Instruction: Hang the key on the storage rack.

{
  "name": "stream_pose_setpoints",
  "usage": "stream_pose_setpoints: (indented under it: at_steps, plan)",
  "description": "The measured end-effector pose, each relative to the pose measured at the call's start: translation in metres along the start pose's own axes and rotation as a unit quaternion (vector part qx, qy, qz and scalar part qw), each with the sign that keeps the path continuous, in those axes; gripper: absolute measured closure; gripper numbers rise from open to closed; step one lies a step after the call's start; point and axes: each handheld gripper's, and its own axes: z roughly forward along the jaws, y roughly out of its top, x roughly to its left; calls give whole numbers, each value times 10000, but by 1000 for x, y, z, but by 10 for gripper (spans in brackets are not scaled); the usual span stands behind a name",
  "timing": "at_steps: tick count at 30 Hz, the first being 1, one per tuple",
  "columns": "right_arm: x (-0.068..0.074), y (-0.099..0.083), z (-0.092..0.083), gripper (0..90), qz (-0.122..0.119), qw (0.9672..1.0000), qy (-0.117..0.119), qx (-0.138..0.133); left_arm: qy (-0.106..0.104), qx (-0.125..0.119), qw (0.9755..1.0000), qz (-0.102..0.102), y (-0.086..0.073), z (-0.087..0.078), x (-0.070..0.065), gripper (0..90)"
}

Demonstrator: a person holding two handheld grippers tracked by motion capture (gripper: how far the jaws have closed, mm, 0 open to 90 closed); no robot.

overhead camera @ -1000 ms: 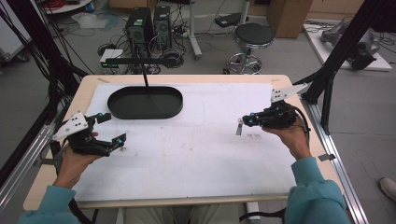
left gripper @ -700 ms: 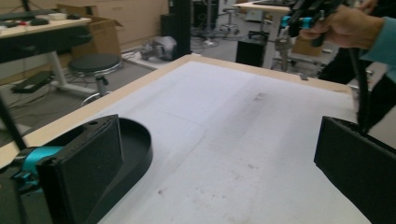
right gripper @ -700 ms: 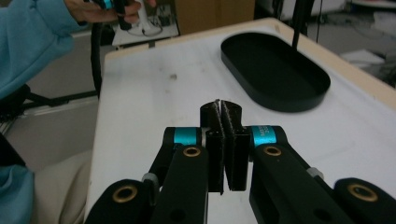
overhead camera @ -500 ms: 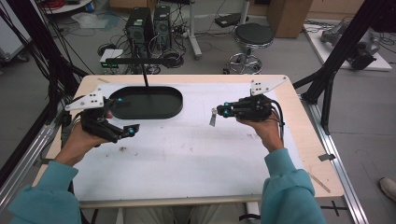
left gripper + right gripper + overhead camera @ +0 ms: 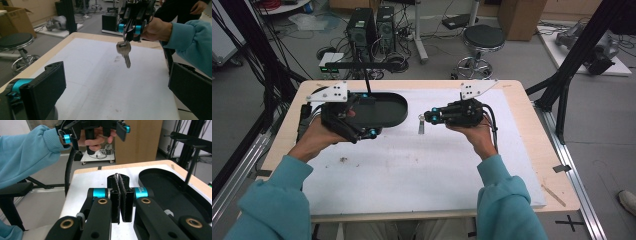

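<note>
Pinched by its head in the right gripper (image 5: pixel 426 118), key (image 5: pixel 421 125) hanging above the worktop (image 5: pixel 412 170), at 3 o'clock from the tray (image 5: pixel 398 111). Left gripper (image 5: pixel 364 134) spread wide, empty, over the tray's near rim. Tray apparently bare. Judged midway: key lifted, delivery into the tray left.

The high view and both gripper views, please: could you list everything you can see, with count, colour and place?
key: one, silver, hanging from the right gripper's shut jaws above the mat
tray: one, black, oval, far left of the mat
mat: one, white, covering the table
table: one, light wood
stool: one, black seat, on the floor beyond the table
left gripper: black, jaws open, above the tray's near edge
right gripper: black, holding the key
</note>
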Motion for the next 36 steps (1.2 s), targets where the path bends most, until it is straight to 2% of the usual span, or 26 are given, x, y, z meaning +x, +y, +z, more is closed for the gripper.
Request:
stream_pose_setpoints:
  at_steps: [10, 12, 21, 26, 28, 31, 36]
  plan:
    - [3, 7, 15, 890, -112, 9998, 169, 50, -406, 109, 9989, 183, 13, 28, -4, 21]
    - [2, 8, 16, 890, -135, 9997, 176, 37, -474, 135, 9985, 221, 14, 33, -5, 56]
    - [3, 8, 18, 889, -127, 9996, 238, -9, -648, 199, 9975, 175, 13, 46, -5, 107]
    - [4, 8, 18, 890, -106, 9996, 261, -26, -756, 161, 9969, 152, 13, 50, -6, 193]
    - [4, 8, 19, 889, -104, 9995, 291, -42, -823, 153, 9963, 206, 13, 51, -5, 260]
    - [5, 8, 19, 889, -129, 9994, 310, -39, -915, 102, 9956, 184, 14, 52, -6, 321]
    - [6, 8, 17, 889, -104, 9994, 319, -66, -982, 79, 9949, 204, 15, 52, -6, 455]
